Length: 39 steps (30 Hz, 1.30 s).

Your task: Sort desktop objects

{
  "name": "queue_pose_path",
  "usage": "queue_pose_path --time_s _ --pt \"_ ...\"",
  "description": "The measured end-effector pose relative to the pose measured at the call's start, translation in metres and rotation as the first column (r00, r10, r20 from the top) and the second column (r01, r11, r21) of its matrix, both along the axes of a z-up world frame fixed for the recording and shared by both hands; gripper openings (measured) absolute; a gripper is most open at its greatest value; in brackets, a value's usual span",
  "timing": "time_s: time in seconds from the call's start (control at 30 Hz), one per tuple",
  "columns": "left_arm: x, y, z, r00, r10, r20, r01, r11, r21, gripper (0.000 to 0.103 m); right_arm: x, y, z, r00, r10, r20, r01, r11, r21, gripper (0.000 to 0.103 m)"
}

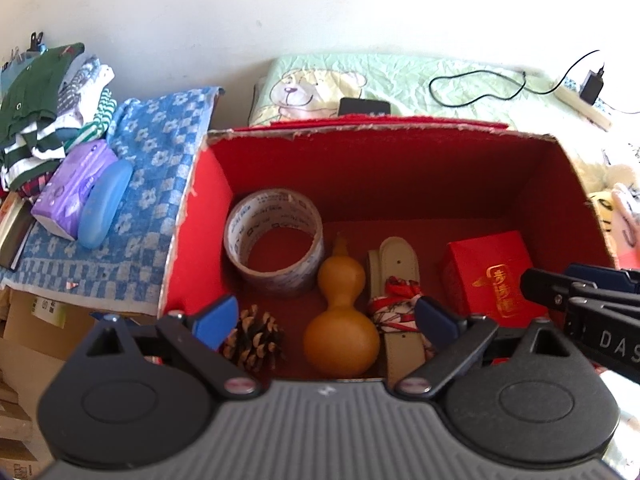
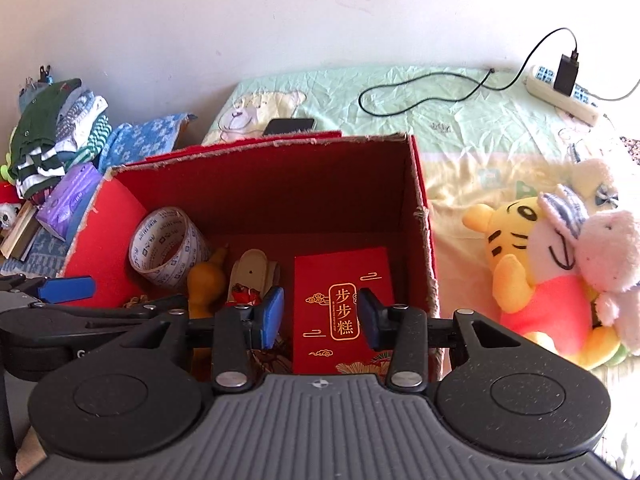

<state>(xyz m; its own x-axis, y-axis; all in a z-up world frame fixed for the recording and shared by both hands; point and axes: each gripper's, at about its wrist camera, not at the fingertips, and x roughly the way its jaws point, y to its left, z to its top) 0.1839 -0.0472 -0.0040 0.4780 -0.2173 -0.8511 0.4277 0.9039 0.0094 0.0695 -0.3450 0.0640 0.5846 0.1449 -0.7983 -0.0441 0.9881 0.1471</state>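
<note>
An open red cardboard box (image 1: 192,216) (image 2: 424,216) stands on the bed. Inside lie a tape roll (image 1: 274,236) (image 2: 168,246), an orange gourd (image 1: 342,320) (image 2: 206,280), a pine cone (image 1: 256,338), a beige sandal with a red and white ribbon (image 1: 396,276) (image 2: 252,268), and a small red gift box (image 1: 492,276) (image 2: 342,300). My left gripper (image 1: 326,320) is open and empty above the gourd and pine cone. My right gripper (image 2: 320,314) is open and empty above the red gift box; it also shows in the left wrist view (image 1: 560,284).
A plush tiger and pink plush (image 2: 560,264) lie right of the box. A phone (image 2: 290,125), a charger cable (image 2: 432,92) and a power strip (image 2: 564,98) lie behind. At left are folded clothes (image 1: 44,104), a purple tissue pack (image 1: 74,188) and a blue case (image 1: 106,204).
</note>
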Motion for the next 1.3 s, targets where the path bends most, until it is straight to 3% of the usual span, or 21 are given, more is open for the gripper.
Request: queue_pose_path --time_s 0.13,0.27,0.4,0.5,0.67,1.07,1.3 --pt "-0.009 0.003 0.011 0.999 -0.01 0.033 0.01 1.0 -0.015 0.102 -0.015 0.0 0.011 0.998 -0.012 0.055 0.012 1.0 0.0 0.045" --pt "-0.016 0.01 0.019 0.999 -0.009 0.039 0.011 0.999 -0.04 0.102 -0.03 -0.005 0.019 0.99 -0.064 0.129 0.061 0.998 0.028 0.06" --pt "-0.027 0.017 0.025 0.999 0.002 0.044 0.0 0.999 -0.048 0.103 -0.04 -0.007 0.023 0.985 -0.062 0.159 0.061 0.998 0.011 0.06" --pt "-0.042 0.018 0.03 0.996 0.024 0.086 -0.023 1.0 -0.02 0.103 -0.05 -0.009 0.026 0.985 -0.045 0.166 0.041 0.999 0.03 0.06" --pt "-0.067 0.022 0.031 0.996 0.032 0.078 -0.033 0.999 0.007 0.103 -0.071 -0.01 0.028 0.984 -0.001 0.179 0.001 1.0 -0.001 0.06" --pt "-0.133 0.028 0.002 0.997 0.068 0.036 -0.071 0.994 0.077 0.103 -0.12 -0.034 0.0 0.998 0.016 0.058 -0.015 1.0 -0.015 0.065" --pt "-0.159 0.041 -0.015 0.999 0.036 0.001 -0.036 0.993 0.116 0.103 -0.14 -0.035 -0.014 0.999 0.054 0.006 -0.054 0.998 -0.016 0.065"
